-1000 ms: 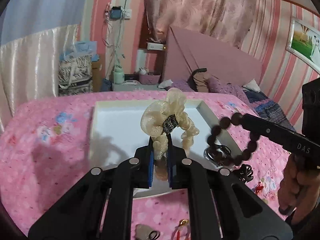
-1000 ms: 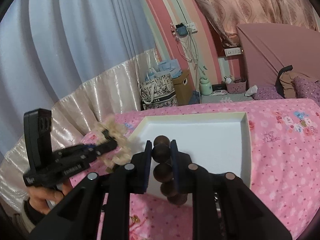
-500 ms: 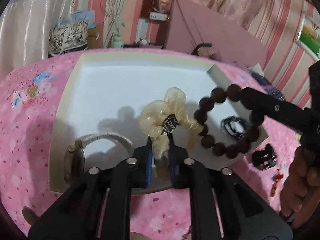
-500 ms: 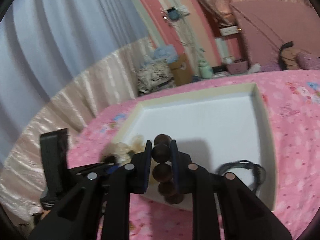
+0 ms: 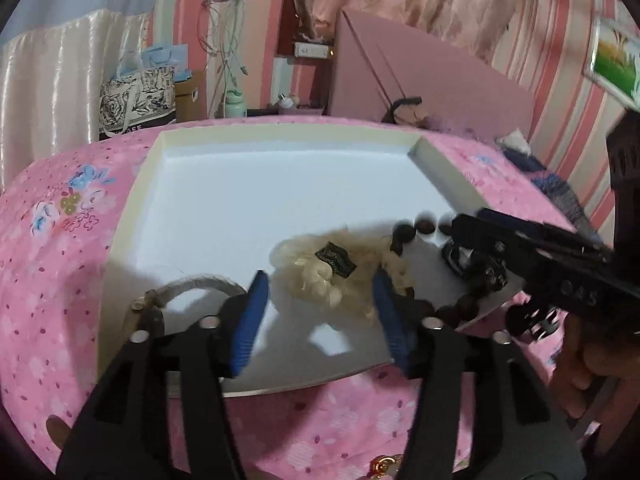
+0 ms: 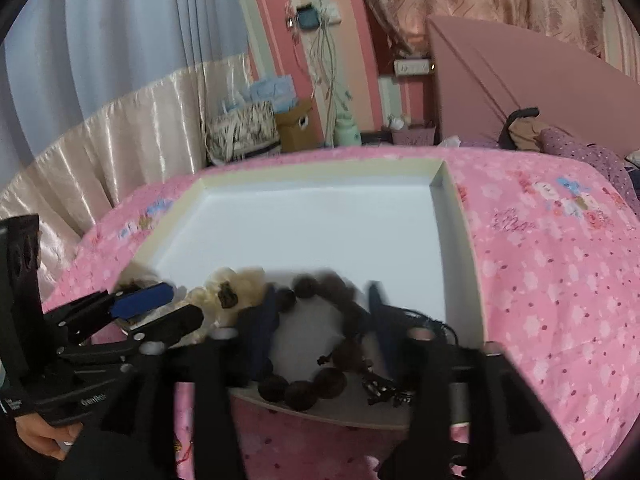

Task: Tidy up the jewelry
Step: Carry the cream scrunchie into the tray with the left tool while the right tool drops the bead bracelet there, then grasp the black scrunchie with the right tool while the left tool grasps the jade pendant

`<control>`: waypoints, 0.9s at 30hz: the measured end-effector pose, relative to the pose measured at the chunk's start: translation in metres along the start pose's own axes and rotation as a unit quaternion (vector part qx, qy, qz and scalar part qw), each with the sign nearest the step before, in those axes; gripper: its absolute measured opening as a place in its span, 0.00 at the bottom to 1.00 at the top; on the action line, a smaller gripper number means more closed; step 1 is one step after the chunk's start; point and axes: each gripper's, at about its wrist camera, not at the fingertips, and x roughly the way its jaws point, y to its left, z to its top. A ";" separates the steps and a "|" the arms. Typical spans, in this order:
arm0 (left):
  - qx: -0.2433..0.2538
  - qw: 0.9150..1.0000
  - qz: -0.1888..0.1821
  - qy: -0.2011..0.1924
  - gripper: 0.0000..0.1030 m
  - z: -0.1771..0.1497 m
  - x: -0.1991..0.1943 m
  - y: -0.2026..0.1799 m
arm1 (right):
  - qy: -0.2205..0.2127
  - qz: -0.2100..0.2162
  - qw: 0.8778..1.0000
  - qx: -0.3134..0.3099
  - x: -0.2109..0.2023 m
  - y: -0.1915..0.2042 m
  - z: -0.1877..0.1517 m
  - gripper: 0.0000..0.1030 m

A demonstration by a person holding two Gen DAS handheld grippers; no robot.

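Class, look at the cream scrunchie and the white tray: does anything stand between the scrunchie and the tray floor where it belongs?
Nothing visible does. The cream scrunchie already lies on the white tray floor, between the open jaws of the left gripper, which have just been opening. The brown bead bracelet lies beside it.

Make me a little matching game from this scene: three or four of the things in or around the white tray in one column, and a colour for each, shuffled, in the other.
Things:
1. scrunchie
2. bead bracelet
3. tray
4. bedspread

Colours:
a. white with a cream rim
b. pink with flowers
c. pale blond
d. dark brown

Pairs: 1-c, 2-d, 3-a, 4-b
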 end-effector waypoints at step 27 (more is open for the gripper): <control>-0.006 0.986 0.163 -0.045 0.85 -0.043 -0.130 0.106 | 0.040 -0.079 0.996 -0.034 -0.058 -0.026 -0.074 0.72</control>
